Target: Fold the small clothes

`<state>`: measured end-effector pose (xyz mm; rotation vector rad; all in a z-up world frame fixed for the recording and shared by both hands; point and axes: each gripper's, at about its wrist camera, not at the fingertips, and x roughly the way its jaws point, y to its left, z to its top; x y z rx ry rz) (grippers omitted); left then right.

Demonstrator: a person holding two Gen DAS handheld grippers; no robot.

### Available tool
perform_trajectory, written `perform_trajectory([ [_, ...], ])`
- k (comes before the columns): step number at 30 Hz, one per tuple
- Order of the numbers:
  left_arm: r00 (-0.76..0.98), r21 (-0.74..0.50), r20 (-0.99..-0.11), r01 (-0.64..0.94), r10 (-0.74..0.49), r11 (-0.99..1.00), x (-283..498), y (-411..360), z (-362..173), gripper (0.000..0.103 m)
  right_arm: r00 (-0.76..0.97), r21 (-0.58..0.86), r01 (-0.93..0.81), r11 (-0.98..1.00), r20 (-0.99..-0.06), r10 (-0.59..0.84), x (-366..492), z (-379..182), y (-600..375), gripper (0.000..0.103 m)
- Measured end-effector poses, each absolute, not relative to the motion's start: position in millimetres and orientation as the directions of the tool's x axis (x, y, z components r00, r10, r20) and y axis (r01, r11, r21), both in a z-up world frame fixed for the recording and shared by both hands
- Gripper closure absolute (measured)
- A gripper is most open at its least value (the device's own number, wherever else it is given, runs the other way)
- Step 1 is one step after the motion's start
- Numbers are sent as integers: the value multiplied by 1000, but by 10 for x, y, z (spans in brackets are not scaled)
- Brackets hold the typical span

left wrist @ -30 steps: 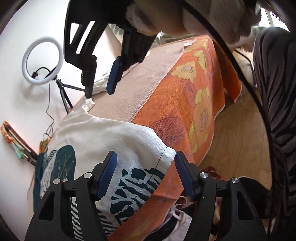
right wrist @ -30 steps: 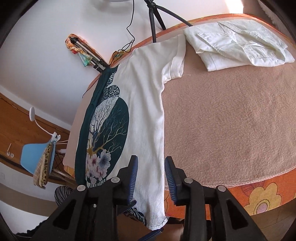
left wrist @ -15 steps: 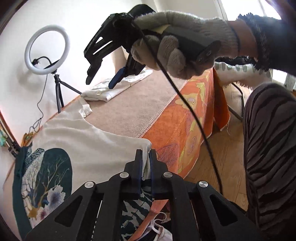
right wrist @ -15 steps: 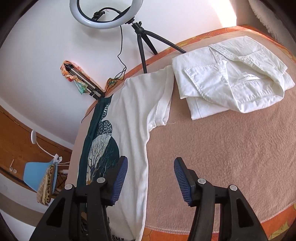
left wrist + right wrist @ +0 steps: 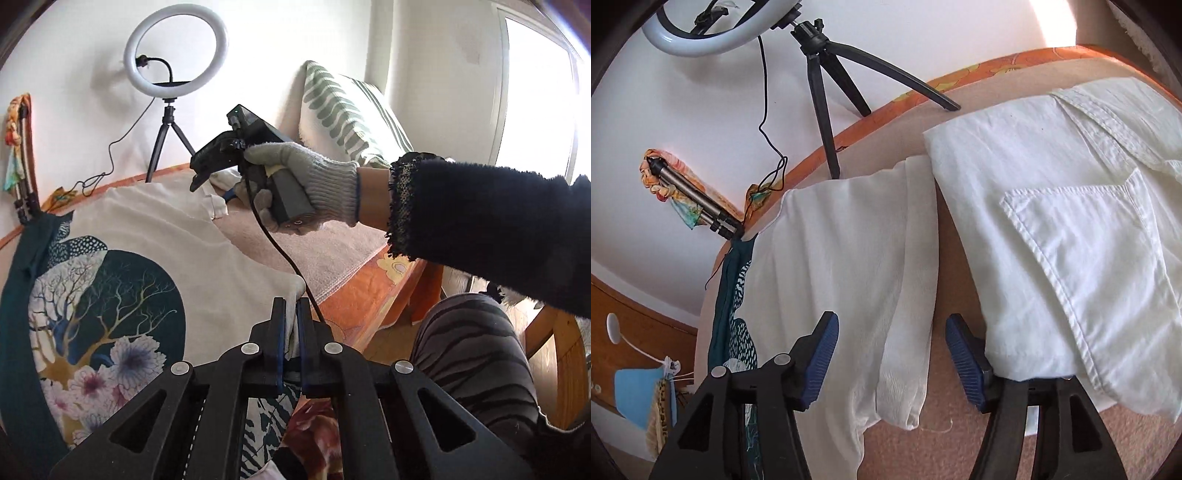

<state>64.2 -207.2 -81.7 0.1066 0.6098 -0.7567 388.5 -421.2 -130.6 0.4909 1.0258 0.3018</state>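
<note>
A cream T-shirt with a dark teal tree-and-flower print [image 5: 122, 280] lies spread on a pinkish blanket [image 5: 332, 251]. My left gripper [image 5: 290, 332] is shut on the shirt's near hem corner at the table's front edge. My right gripper [image 5: 892, 354] is open, its fingers straddling the shirt's sleeve [image 5: 908, 332] just above the blanket [image 5: 960, 454]. In the left wrist view the right gripper [image 5: 208, 173] is held by a gloved hand over the sleeve at the far side.
A folded white shirt [image 5: 1071, 221] lies right beside the sleeve, touching my right gripper's right finger [image 5: 967, 365]. A ring light on a tripod [image 5: 173, 62] stands at the back edge. A striped cushion [image 5: 343, 114] leans behind. The person's striped leg [image 5: 476, 354] is at the right.
My left gripper shut on the shirt's hem corner and lifted it slightly. My right gripper opened and moved away across the shirt to the sleeve by the folded white shirt.
</note>
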Motion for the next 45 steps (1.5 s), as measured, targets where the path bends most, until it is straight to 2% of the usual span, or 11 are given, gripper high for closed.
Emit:
perform_trajectory([
  [1, 563, -135, -553, 667, -614, 733, 662, -2058, -827, 99, 496, 504, -17, 864, -746, 445, 3924, -1302, -4171, 41],
  [2, 560, -150, -553, 661, -617, 735, 673, -2043, -840, 99, 499, 486, -20, 874, -752, 430, 3955, -1297, -4139, 57],
  [3, 557, -166, -553, 655, -620, 737, 669, -2026, -852, 99, 491, 478, -26, 878, -759, 428, 3993, -1305, -4112, 86],
  [6, 554, -219, -546, 630, -629, 745, 686, -1939, -885, 99, 476, 466, -27, 884, -772, 421, 4091, -1292, -4044, 100],
  [21, 616, -327, -523, 493, -589, 806, 686, -1199, -909, 99, 502, 179, -291, 940, -807, 309, 4289, -380, -2528, 102],
  [38, 627, -408, -567, 350, -535, 843, 705, -600, -1154, 99, 435, -98, -554, 826, -881, 187, 4206, -806, -497, 102],
  [40, 611, -410, -578, 355, -541, 840, 697, -588, -1154, 91, 431, -98, -555, 826, -883, 185, 4224, -842, -474, 102],
  [41, 613, -399, -587, 350, -529, 848, 676, -580, -1142, 84, 426, -92, -555, 827, -885, 188, 4231, -845, -476, 99],
  [43, 621, -378, -604, 328, -499, 866, 629, -541, -1107, 69, 407, -38, -550, 834, -884, 228, 4227, -785, -545, 79],
  [44, 626, -375, -602, 326, -495, 868, 600, -505, -1083, 64, 412, -8, -546, 838, -873, 260, 4211, -718, -598, 68],
  [45, 631, -367, -600, 329, -491, 870, 572, -464, -1052, 64, 425, 10, -542, 840, -859, 285, 4177, -636, -666, 67],
])
